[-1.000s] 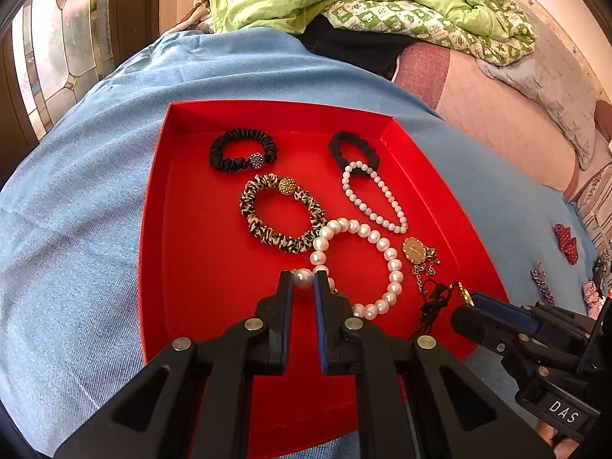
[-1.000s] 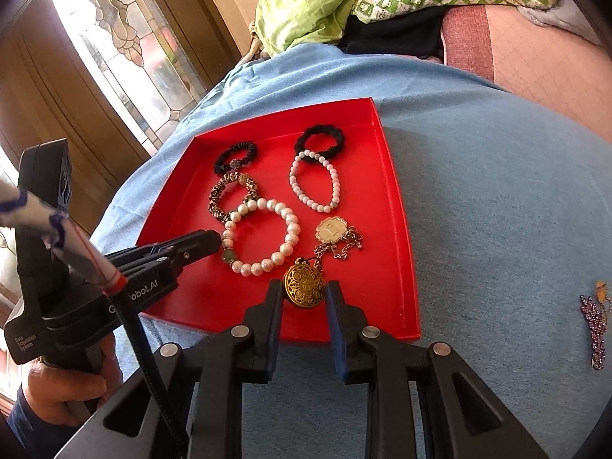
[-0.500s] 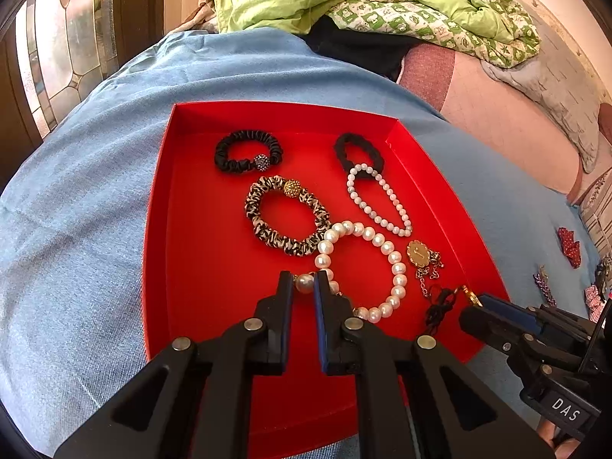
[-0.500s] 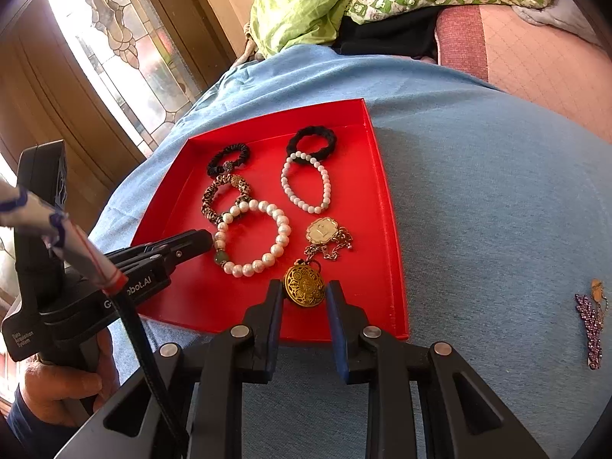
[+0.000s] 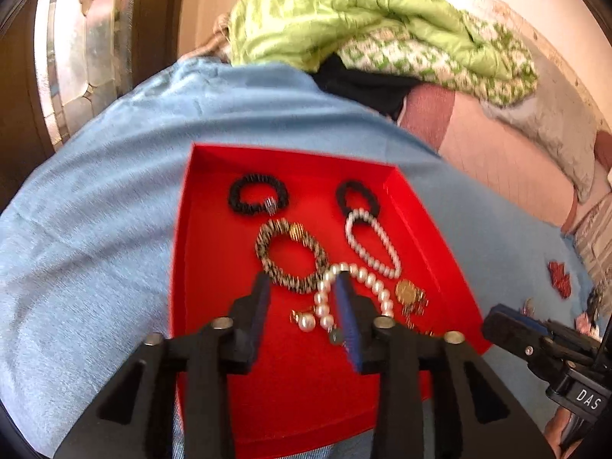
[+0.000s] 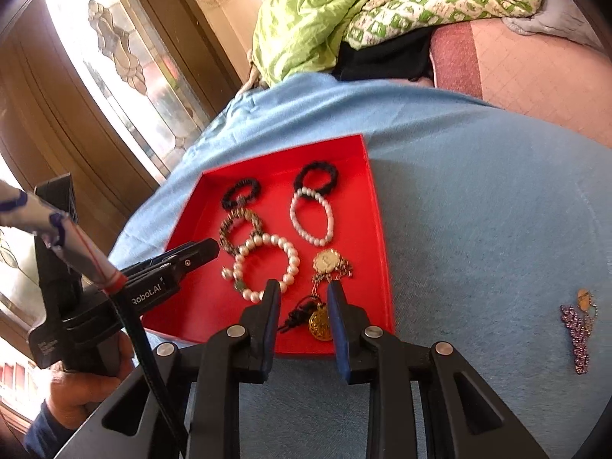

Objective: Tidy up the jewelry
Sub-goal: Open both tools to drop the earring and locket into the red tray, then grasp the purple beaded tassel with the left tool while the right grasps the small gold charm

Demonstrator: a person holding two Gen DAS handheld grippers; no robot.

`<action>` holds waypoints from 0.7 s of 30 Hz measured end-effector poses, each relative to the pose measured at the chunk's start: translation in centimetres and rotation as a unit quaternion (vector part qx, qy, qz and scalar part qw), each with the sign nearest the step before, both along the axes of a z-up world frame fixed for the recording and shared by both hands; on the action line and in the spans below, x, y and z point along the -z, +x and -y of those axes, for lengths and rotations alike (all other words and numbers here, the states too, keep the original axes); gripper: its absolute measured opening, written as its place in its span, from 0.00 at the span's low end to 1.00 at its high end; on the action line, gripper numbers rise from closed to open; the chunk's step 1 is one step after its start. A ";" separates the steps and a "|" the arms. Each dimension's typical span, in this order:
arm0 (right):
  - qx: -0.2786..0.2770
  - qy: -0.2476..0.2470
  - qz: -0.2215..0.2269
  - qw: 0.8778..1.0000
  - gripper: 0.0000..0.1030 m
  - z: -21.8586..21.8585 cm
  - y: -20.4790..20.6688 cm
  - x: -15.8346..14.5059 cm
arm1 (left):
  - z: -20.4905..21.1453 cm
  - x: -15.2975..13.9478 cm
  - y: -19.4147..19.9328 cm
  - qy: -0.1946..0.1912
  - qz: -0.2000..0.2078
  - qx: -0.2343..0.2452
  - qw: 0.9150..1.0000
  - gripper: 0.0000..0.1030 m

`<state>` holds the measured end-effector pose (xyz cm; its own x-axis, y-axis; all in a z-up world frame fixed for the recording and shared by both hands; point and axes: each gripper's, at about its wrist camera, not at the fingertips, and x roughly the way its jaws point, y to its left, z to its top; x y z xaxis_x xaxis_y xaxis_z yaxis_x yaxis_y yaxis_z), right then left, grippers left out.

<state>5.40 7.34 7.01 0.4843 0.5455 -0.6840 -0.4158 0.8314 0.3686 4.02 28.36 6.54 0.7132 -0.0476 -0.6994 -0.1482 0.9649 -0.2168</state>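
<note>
Left gripper (image 5: pixel 302 283) is spread; its jaws have just been opening. The large pearl bracelet (image 5: pixel 355 287) is seen lying loose between them on the red tray (image 5: pixel 214 267), not pinched.

Right gripper (image 6: pixel 302 290) is seen parted in the right wrist view, hovering over the tray's near right corner. The gold locket (image 6: pixel 320 323) lies between the fingers; no pad contact is visible, so it reads as released.

Small pearl bracelet (image 6: pixel 311 218), two black scrunchies and a striped one are laid out farther back. Purple beaded piece (image 6: pixel 577 331) is left off-tray, right, on the blue cloth (image 6: pixel 478 191).
</note>
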 end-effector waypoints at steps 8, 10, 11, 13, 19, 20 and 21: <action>0.011 0.024 -0.010 1.000 0.26 2.1 0.1 -0.7 | 1.5 -1.4 0.2 -0.015 0.024 0.008 1.000 0.42; 0.021 0.027 -0.009 0.999 0.26 3.3 0.1 -1.1 | 2.3 -1.8 0.3 -0.019 0.030 0.012 0.999 0.42; 0.026 0.031 -0.008 0.999 0.26 4.1 0.1 -1.4 | 2.8 -2.1 0.4 -0.021 0.036 0.015 0.999 0.42; 0.035 0.033 -0.008 0.999 0.26 5.6 0.0 -1.8 | 4.0 -2.6 0.4 -0.025 0.043 0.025 0.998 0.42; 0.093 0.008 -0.013 0.995 0.26 13.0 0.0 -2.5 | 9.8 -3.0 1.1 -0.024 0.045 0.082 0.995 0.42; 0.104 -0.001 -0.013 0.994 0.26 14.0 0.1 -2.4 | 11.0 -3.0 1.2 -0.026 0.042 0.095 0.994 0.42; 0.122 -0.011 -0.011 0.992 0.26 15.5 0.2 -2.3 | 12.2 -2.7 1.3 -0.031 0.038 0.109 0.993 0.42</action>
<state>5.65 -8.14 9.29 0.5850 0.3978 -0.7068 -0.1928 0.9147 0.3553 5.30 16.17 9.26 0.7317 -0.2489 -0.6346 0.0826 0.9565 -0.2799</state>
